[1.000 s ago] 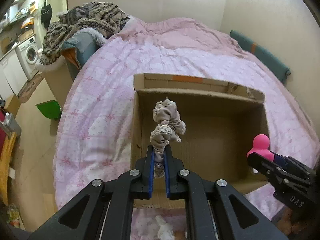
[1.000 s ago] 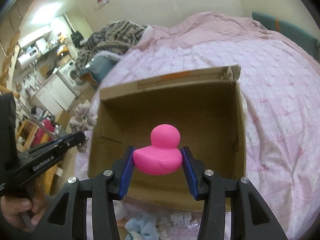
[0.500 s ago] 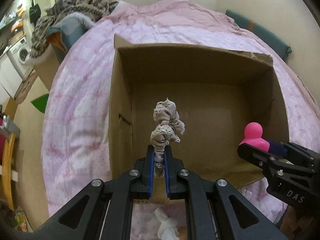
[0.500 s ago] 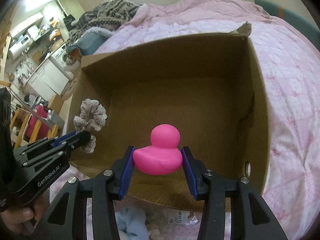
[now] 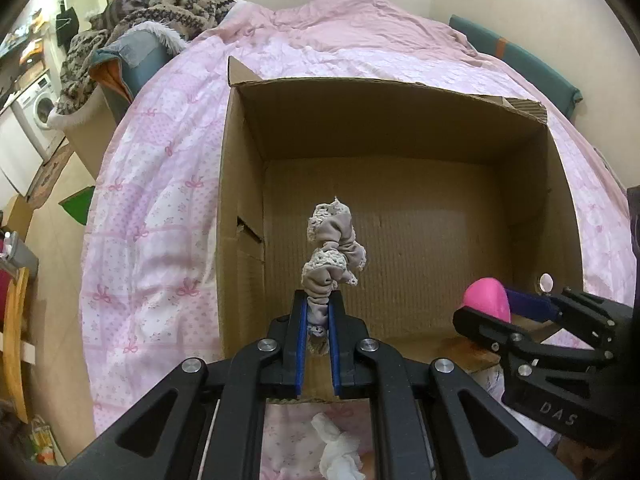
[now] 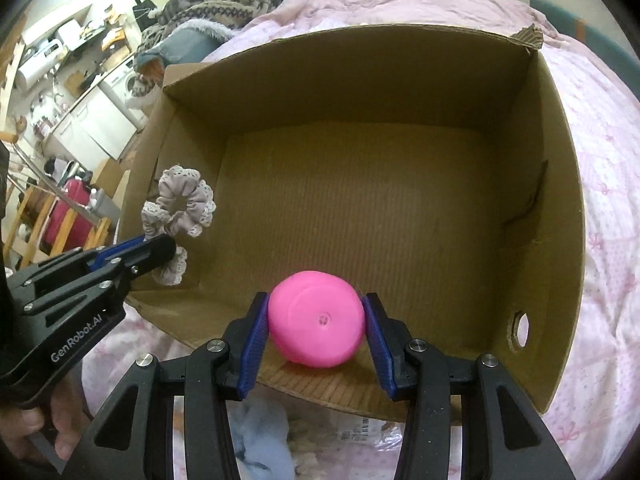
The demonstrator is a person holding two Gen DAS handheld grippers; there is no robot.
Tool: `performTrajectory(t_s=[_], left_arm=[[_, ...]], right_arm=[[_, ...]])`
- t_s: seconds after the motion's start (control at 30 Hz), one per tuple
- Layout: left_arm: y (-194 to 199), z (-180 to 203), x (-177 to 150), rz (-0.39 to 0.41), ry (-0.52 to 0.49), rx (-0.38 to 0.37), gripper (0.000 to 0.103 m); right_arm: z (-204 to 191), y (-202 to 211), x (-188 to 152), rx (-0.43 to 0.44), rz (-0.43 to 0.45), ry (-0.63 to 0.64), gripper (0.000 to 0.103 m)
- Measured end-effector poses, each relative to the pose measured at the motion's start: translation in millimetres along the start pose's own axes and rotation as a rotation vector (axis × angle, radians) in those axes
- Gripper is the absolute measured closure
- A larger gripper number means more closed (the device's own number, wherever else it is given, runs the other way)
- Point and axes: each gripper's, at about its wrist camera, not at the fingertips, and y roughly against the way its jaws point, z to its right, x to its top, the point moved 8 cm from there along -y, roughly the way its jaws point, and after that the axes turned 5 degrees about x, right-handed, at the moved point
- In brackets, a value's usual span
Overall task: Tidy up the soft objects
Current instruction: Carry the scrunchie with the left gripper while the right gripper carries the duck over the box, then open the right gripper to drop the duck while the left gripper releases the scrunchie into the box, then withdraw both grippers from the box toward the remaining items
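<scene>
An open cardboard box lies on the pink bed, its floor bare. My left gripper is shut on a grey lace-edged scrunchie and holds it over the box's near left part; it also shows in the right wrist view. My right gripper is shut on a pink rubber duck, tipped forward so its flat underside faces the camera, over the box's near edge. The duck shows at the right in the left wrist view.
A pink quilt covers the bed. A knitted blanket pile lies at the back left. White cloth and a light blue soft thing lie in front of the box. A washing machine stands far left.
Both grippers moved forward and lower over the box. The duck has tipped forward in the right gripper, so its underside now faces the camera.
</scene>
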Motion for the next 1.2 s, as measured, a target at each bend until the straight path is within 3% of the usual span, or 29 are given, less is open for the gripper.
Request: performTrajectory(t_s=[0.4, 0.5, 0.57, 0.63, 0.67, 0.77, 1.0, 1.13, 1.2], left_arm=[[4.0, 0.4, 0.7, 0.011, 0.012, -0.023, 0.091], [9.0, 1.7, 2.0, 0.030, -0.002, -0.020, 0.076], [12.8, 1.6, 3.7, 0.046, -0.004, -0.011, 0.046], [19.7, -0.7, 6.8, 0.078, 0.003, 0.008, 0.035], [23.4, -2.5, 8.7, 0.095, 0.012, 0.010, 0.035], [27.7, -6.6, 11.1, 0.103, 0.027, 0.018, 0.034], [37.4, -10.9, 12.0, 0.122, 0.027, 0.035, 0.034], [47.5, -10.2, 8.9, 0.133, 0.010, 0.045, 0.034], [54.3, -9.9, 6.1, 0.140, 0.008, 0.048, 0.034]], right_arm=[[0.3, 5.2, 6.1, 0.012, 0.028, -0.017, 0.054], [1.9, 8.7, 6.1, 0.025, 0.039, -0.029, 0.054], [1.9, 12.6, 7.9, 0.036, 0.056, -0.038, 0.054], [2.0, 18.5, 11.0, 0.040, 0.083, -0.045, 0.045], [2.0, 22.5, 12.9, 0.048, 0.100, -0.050, 0.039], [2.8, 33.6, 17.5, 0.060, 0.146, -0.063, 0.032], [8.3, 45.1, 19.7, 0.050, 0.168, -0.087, 0.030], [10.8, 52.8, 18.0, 0.025, 0.181, -0.094, 0.015], [10.9, 56.8, 17.3, 0.024, 0.189, -0.093, 0.015]])
